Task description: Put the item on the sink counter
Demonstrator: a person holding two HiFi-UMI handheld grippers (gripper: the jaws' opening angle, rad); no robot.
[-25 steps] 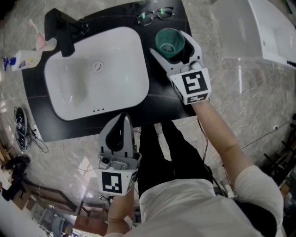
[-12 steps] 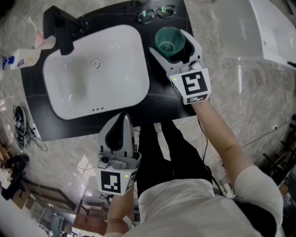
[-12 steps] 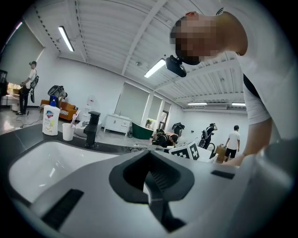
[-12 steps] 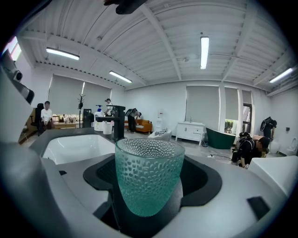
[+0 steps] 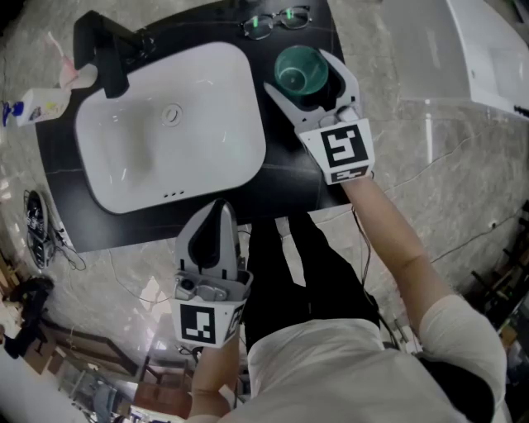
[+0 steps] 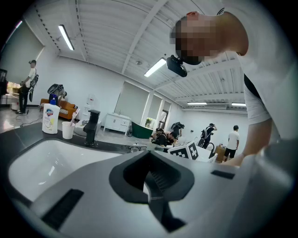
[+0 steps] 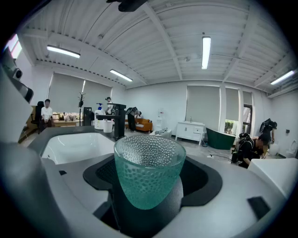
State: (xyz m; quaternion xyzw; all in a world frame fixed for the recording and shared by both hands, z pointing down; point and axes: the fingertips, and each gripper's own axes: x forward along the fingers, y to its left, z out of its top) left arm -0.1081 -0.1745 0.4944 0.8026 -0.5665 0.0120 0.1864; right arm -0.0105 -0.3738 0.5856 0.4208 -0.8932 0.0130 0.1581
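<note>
**Gripping the green cup beside the basin**

I have the right gripper (image 5: 296, 71) out at the far right of the black sink counter (image 5: 289, 178), its jaws spread on either side of the green cup (image 5: 298, 76) and pressed against it. In the right gripper view the cup (image 7: 148, 167) stands upright between the dark pads, dimpled glass, mouth up and nothing inside. I cannot tell whether its base touches the counter; the jaws hide that part.

From my head view the cup sits just right of the white basin (image 5: 169, 124), with a pair of glasses (image 5: 277, 21) lying on the counter at the far edge, a little beyond it. The black faucet (image 5: 103, 54) stands at the basin's far left corner. Beside it are a small white cup (image 5: 80, 78) and, further left, a white bottle (image 5: 37, 106) lying past the counter's edge.

My left gripper (image 5: 216, 211) hangs at the near edge of the counter, well apart from the cup. Its jaws are pressed together with nothing between them, and its own view confirms that: the two dark pads meet, pointing over the basin toward the faucet.
</note>
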